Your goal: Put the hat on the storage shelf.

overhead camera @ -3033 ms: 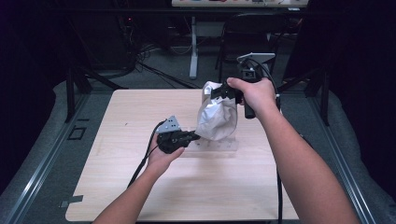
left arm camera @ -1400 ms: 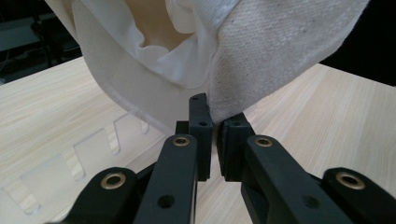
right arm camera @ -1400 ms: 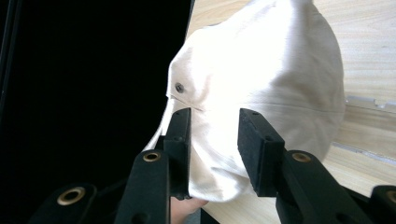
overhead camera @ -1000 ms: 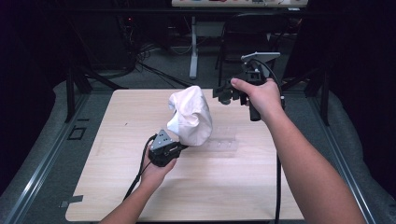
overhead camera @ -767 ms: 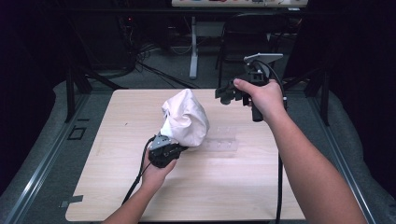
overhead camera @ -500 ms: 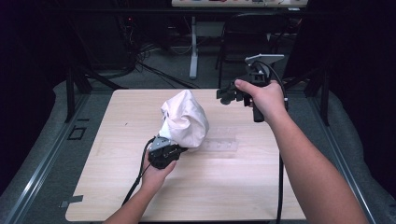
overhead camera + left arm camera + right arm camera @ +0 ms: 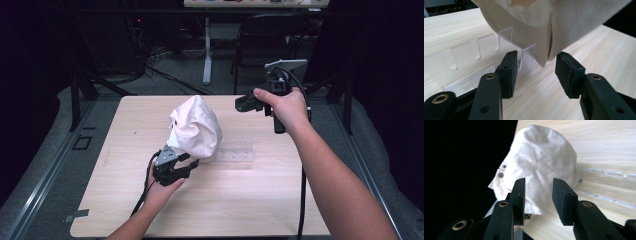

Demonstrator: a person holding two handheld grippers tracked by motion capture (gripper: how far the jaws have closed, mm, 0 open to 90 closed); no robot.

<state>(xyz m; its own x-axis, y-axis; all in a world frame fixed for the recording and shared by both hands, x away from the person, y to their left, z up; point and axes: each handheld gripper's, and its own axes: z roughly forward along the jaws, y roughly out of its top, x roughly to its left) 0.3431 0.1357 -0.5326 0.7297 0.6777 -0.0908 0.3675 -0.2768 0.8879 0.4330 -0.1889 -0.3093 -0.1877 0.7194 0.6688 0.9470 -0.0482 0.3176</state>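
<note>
A white cloth hat (image 7: 195,127) stands upright on a clear slotted plastic rack (image 7: 237,154) in the middle of the table. My left gripper (image 7: 186,161) is at the hat's near lower edge. Its jaws have just been opening, and the hat's edge (image 7: 544,57) hangs loose between the pads without touching them. In the left gripper view my left gripper (image 7: 536,72) points at the rack (image 7: 461,57). My right gripper (image 7: 242,104) hovers to the right of the hat, above the table's far side. Its jaws have just been opening a little with nothing between them. Beyond my right gripper (image 7: 537,197) I see the hat (image 7: 541,157).
The light wooden table (image 7: 300,200) has bare room at the front and on both sides. The rack (image 7: 609,173) stretches out to the right of the hat. Dark floor, table legs and cables lie beyond the far edge.
The left jaws have opened off the hat's edge. The hat has settled slightly lower and to the left over the rack. The right gripper has drifted a little to the right, away from the hat.
</note>
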